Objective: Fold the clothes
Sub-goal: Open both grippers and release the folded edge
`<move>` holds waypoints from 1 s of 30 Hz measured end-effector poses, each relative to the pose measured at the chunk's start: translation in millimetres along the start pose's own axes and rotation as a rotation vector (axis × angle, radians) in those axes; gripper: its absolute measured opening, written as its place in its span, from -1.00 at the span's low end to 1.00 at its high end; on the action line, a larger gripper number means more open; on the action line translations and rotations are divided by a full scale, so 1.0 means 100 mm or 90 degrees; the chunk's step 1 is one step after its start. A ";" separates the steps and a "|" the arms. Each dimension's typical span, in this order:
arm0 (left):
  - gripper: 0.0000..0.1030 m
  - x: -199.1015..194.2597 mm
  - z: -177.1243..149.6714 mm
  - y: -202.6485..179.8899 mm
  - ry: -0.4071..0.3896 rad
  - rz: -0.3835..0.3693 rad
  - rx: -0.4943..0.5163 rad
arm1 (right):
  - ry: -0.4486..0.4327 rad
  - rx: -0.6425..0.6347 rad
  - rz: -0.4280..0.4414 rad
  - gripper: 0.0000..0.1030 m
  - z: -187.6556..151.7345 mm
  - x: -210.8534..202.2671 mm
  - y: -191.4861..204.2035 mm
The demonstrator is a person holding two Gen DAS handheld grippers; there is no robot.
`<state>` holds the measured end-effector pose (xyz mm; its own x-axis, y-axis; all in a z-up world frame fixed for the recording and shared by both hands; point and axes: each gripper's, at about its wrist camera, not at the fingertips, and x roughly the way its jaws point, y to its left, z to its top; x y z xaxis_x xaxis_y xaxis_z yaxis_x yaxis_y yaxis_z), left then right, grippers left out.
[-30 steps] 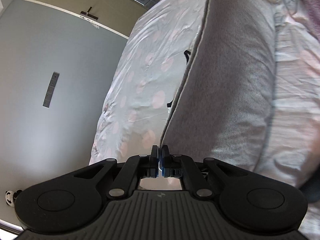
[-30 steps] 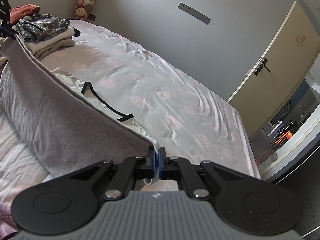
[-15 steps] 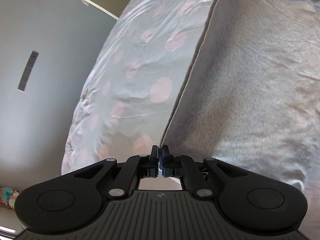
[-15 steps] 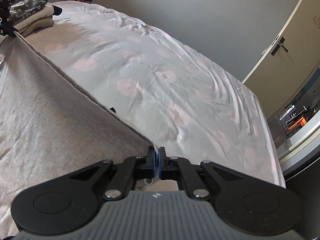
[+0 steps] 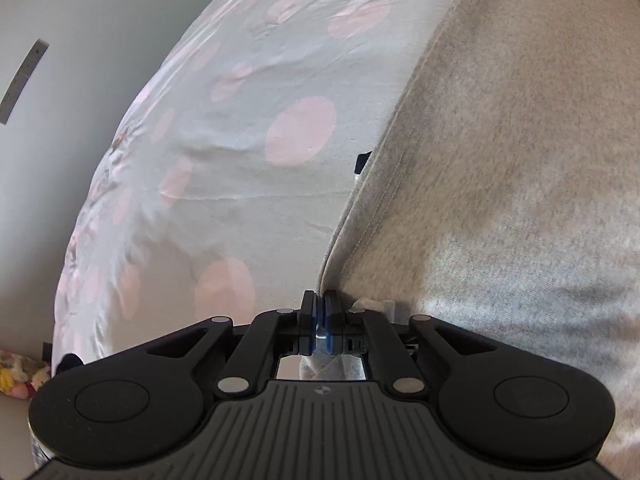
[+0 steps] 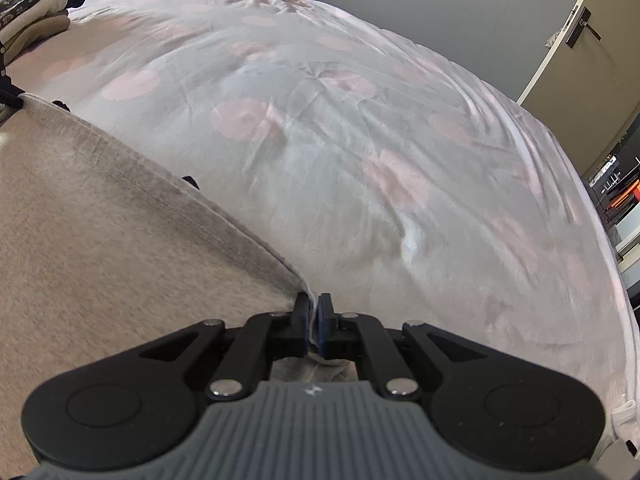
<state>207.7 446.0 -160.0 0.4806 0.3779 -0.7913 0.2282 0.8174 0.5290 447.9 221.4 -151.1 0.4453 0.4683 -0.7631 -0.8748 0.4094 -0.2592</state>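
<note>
Both grippers low over the bed, each at a corner of the grey garment.

The left gripper (image 5: 320, 298) and right gripper (image 6: 314, 302) point steeply down at the bedsheet (image 6: 360, 152). Each pair of jaws is opening, with a corner of the grey garment (image 5: 500, 168) still between them; its hemmed edge runs ahead from the jaws. A second ago the garment hung raised and taut; now it lies spread on the bed, closer to both cameras. Folded clothes (image 6: 28, 12) sit far ahead of the right jaws.

Fuzzy matt grey knit garment (image 5: 500, 140); smooth, creased cotton-like bedsheet (image 6: 360, 140)
</note>
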 end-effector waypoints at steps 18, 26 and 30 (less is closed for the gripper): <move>-0.18 -0.50 0.03 0.54 0.008 0.077 -0.166 | 0.022 0.307 0.019 0.00 -0.14 -0.52 -0.54; -0.18 -1.16 -0.30 0.29 -0.040 0.051 -0.257 | -0.011 0.354 0.045 0.00 -0.59 -1.13 -0.18; -0.19 -1.47 -0.53 0.03 -0.056 0.043 -0.301 | -0.019 0.409 0.059 -0.02 -0.94 -1.31 0.02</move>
<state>93.2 415.6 -58.5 0.5555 0.4159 -0.7200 -0.2058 0.9077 0.3656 370.1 86.8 -107.6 0.3863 0.5419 -0.7464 -0.6251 0.7488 0.2201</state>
